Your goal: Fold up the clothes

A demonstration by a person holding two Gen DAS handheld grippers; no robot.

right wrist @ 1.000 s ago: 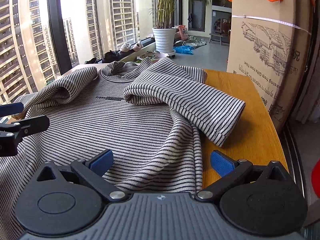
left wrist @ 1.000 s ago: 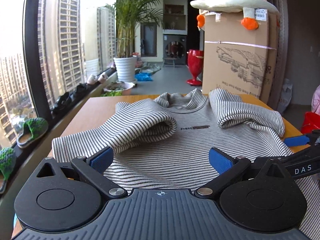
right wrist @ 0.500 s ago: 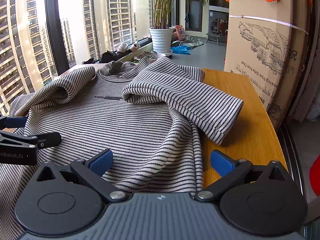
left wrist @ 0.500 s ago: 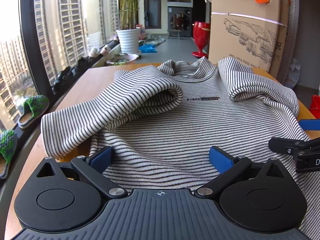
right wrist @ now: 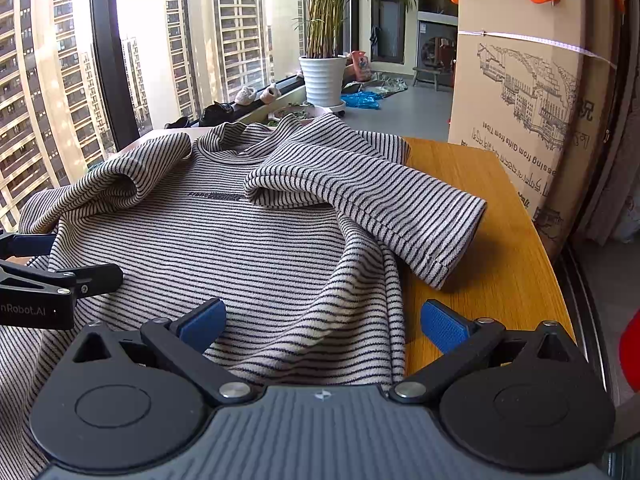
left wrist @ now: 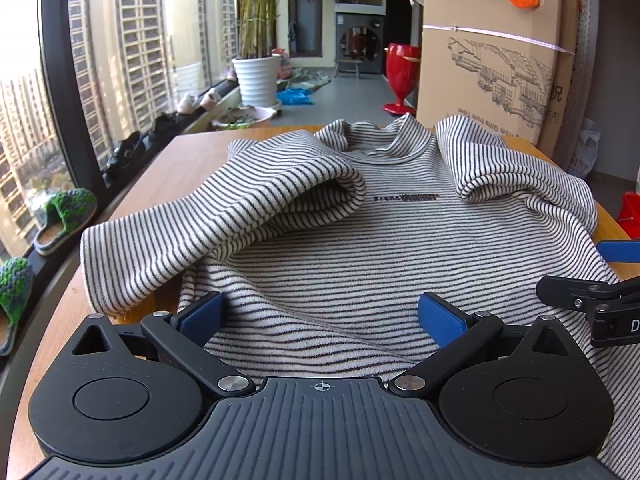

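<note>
A black-and-white striped sweater (left wrist: 400,248) lies face up on the wooden table (left wrist: 176,168), collar far from me, both sleeves folded in over the chest. My left gripper (left wrist: 320,316) is open, its blue pads over the lower left part of the body near the hem. My right gripper (right wrist: 324,322) is open over the sweater's (right wrist: 256,240) lower right edge, with its right pad above bare table (right wrist: 500,216). Each gripper shows at the edge of the other's view.
A large cardboard box (right wrist: 520,92) stands against the table's right far side. A window wall with a sill of shoes and slippers (left wrist: 60,216) runs along the left. A potted palm (left wrist: 256,80) and a red stool (left wrist: 400,76) stand on the floor beyond.
Both grippers have risen and tilted down a little over the sweater's lower part. Both stay open. The sweater has not moved.
</note>
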